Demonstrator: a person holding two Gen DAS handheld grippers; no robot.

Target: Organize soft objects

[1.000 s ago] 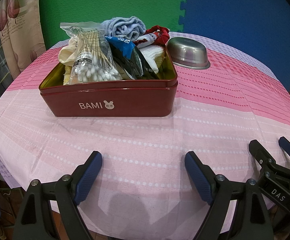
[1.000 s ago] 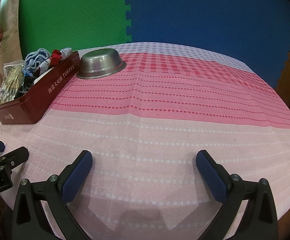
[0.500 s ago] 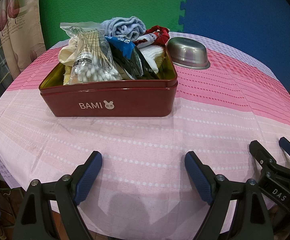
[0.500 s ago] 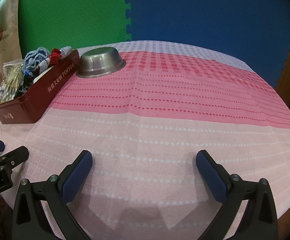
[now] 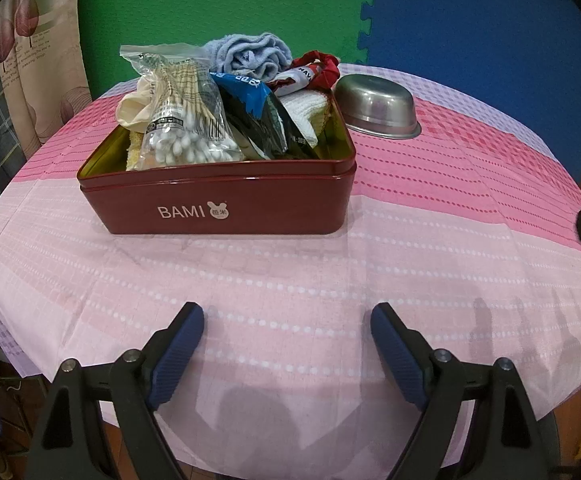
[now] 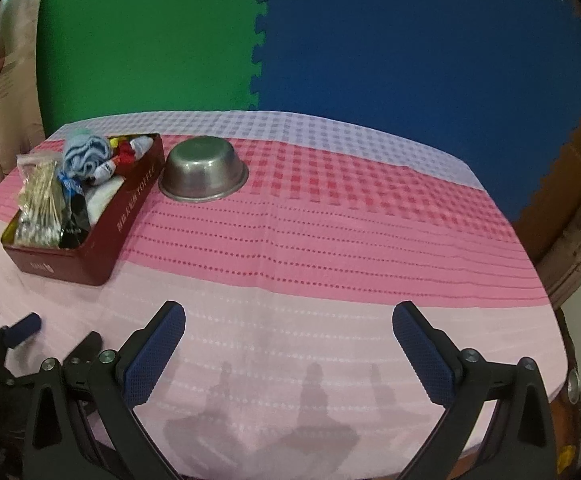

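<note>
Pink-striped cloth, dark red tin

Tablecloth (image 5: pixel 290 280) pale pink with white dotted lines; tin (image 5: pixel 218 208) maroon; towel (image 5: pixel 246 56) light blue; wall mats (image 6: pixel 410 40) green and blue.

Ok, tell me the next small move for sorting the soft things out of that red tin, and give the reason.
Probably bring the left gripper forward over the red tin toward the blue towel. Both grippers are open and hold nothing, the tin is piled full, and the towel sits on top at the back, easy to pinch. The right gripper is farther off.
</note>
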